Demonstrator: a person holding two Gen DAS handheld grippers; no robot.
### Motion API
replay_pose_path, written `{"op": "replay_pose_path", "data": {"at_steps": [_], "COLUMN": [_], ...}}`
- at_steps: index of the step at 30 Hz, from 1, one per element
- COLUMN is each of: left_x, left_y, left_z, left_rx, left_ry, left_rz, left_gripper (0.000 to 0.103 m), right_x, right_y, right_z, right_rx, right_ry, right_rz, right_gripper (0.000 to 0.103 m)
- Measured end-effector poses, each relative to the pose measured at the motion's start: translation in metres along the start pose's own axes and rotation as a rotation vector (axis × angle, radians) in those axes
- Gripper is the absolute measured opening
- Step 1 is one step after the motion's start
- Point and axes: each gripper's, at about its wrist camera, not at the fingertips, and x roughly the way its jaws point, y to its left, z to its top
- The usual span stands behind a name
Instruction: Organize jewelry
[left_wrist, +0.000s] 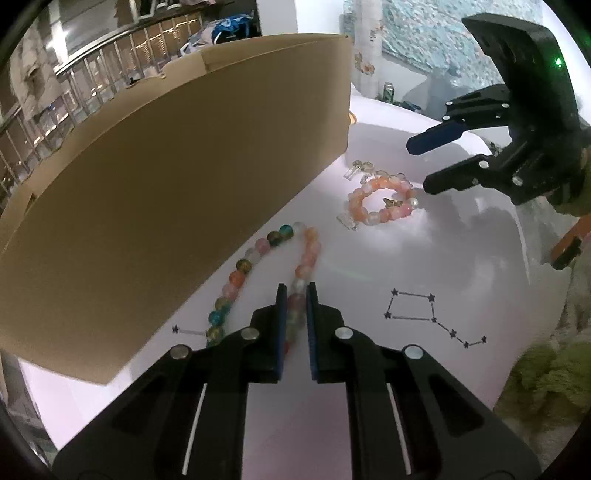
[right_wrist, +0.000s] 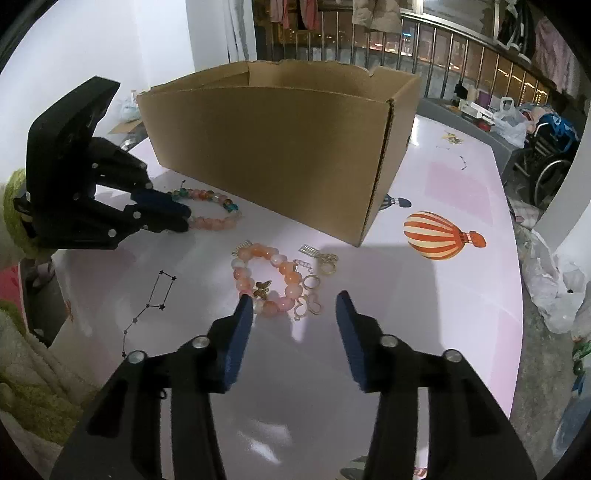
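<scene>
On my left wrist camera, the long strand of multicoloured glass beads (left_wrist: 266, 258) lies on the glossy white tabletop (left_wrist: 369, 266), looped along the near wall of the open brown cardboard box (left_wrist: 177, 192). Its pink and pale end runs straight back between the blue pads of my left gripper (left_wrist: 296, 290), whose fingers are drawn nearly together and pinch the beads. From my right wrist camera the same left gripper (right_wrist: 186, 218) shows at the left, its tips closed on the pink end of the multicoloured bead strand (right_wrist: 212, 210), which rests on the table just in front of the cardboard box (right_wrist: 280, 155).

The ring-shaped bracelet of orange and pink beads (right_wrist: 266, 282), carrying a small gold butterfly charm (right_wrist: 261, 289), lies ahead of my right gripper (right_wrist: 295, 301). The right gripper's fingers stand well spread; the left blue pad (right_wrist: 242, 317) sits at the bracelet's near edge, and I think it just meets the beads, though the angle does not settle it. The right pad has bare table beneath it. Just beside the bracelet on its right lies a small heap of gold chain and ring-shaped trinkets (right_wrist: 314, 280).

In the left view my right gripper (left_wrist: 415, 166) hangs just to the right of the orange and pink bracelet (left_wrist: 380, 201), its fingers apart and nothing between them there.
</scene>
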Motion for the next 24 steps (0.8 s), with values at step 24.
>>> {"op": "replay_pose_path", "data": {"at_steps": [24], "left_x": [-0.034], "left_y": [0.010], "left_z": [-0.039], "left_rx": [-0.115], "left_ry": [-0.008], "left_rz": [0.101], "left_gripper": [0.009], "right_x": [0.024], "right_y": [-0.025], "right_z": [0.023], "right_rx": [-0.182], "right_ry": [0.023], "right_rz": [-0.027], "right_gripper": [0.017]}}
